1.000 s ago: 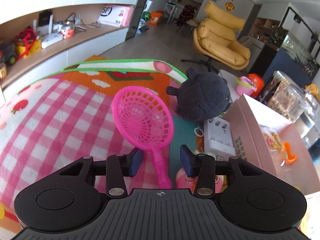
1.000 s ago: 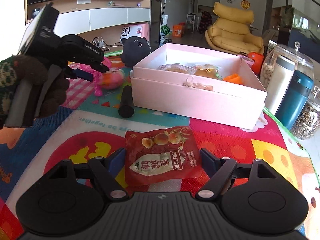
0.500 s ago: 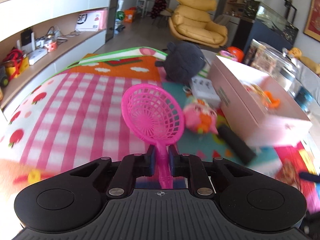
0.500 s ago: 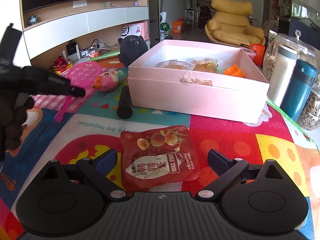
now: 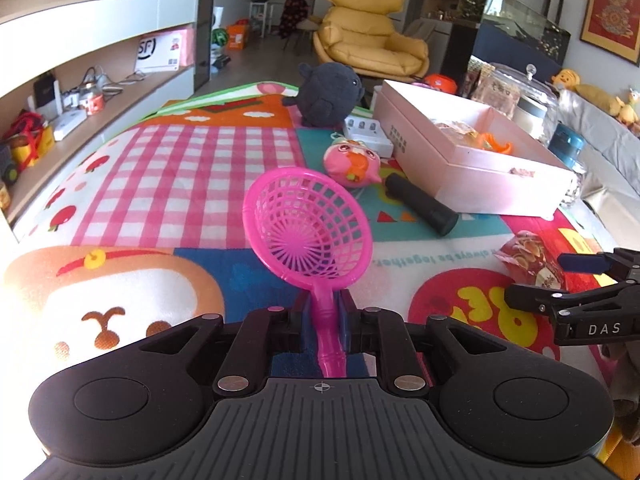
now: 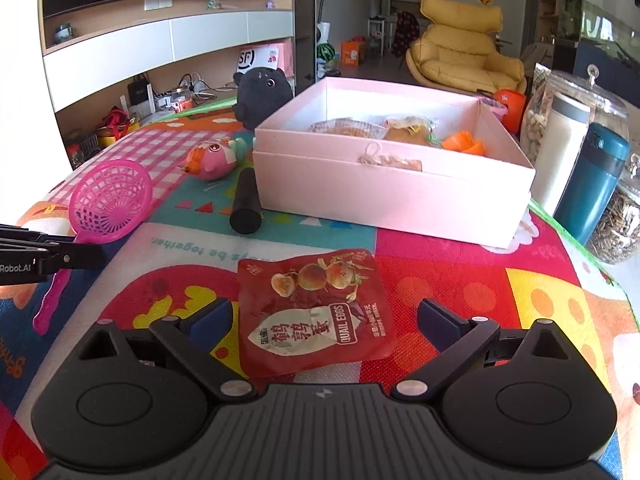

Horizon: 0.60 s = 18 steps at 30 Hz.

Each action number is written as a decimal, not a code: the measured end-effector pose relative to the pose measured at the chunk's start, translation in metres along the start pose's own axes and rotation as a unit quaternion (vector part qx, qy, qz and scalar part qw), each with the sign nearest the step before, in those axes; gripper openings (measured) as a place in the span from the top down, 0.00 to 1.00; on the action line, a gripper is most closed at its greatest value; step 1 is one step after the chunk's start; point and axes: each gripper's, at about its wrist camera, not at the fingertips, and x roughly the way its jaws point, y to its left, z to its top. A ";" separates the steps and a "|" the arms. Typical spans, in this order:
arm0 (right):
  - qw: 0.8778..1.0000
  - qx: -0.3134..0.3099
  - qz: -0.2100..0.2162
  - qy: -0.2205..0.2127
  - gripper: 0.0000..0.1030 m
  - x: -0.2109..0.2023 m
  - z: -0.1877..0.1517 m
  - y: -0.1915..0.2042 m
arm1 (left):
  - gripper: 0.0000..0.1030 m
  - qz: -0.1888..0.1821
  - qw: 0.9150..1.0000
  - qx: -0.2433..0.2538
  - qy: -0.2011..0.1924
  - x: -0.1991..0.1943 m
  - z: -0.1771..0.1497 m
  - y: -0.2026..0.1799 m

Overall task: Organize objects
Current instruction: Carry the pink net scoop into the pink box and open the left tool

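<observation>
Both left gripper (image 5: 324,312) fingers now clamp the lifted pink strainer (image 5: 308,232).

Left hand-held gripper (image 5: 324,312): jaws were apart w/ pink strainer (image 5: 310,232) handle loose between them 1.0 s ago; now closed on handle, as at 0.5 s ago. Strainer basket now raised off play mat (image 5: 192,168), tilted up fwd of gripper. Gripper pulled back twd near edge of mat; black plush (image 5: 328,94) and pink box (image 5: 472,148) now farther off.

Right hand-held gripper (image 6: 324,320): jaw gap widened vs. 1.0 s ago; fingers now stand clear of quail egg packet (image 6: 314,312) edges, packet between them on mat.
</observation>
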 end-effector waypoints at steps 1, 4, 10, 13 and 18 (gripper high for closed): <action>1.000 0.001 -0.002 0.003 0.04 0.001 0.000 0.000 | 0.83 0.001 1.000 -0.001 -0.002 0.000 -0.001 0.000; 1.000 -0.004 -0.008 0.005 0.04 0.002 0.000 0.003 | 0.83 0.001 1.000 -0.004 -0.011 -0.001 -0.003 0.001; 1.000 -0.005 -0.010 0.012 0.04 0.006 0.003 0.004 | 0.83 -0.006 1.000 -0.013 -0.026 -0.003 -0.010 0.005; 1.000 -0.008 -0.002 0.009 0.12 0.003 0.004 0.008 | 0.83 -0.005 1.000 -0.003 -0.026 -0.003 -0.009 0.003; 0.999 -0.035 0.011 0.004 0.23 -0.008 0.000 0.025 | 0.83 -0.015 0.999 -0.023 -0.023 -0.004 -0.008 0.008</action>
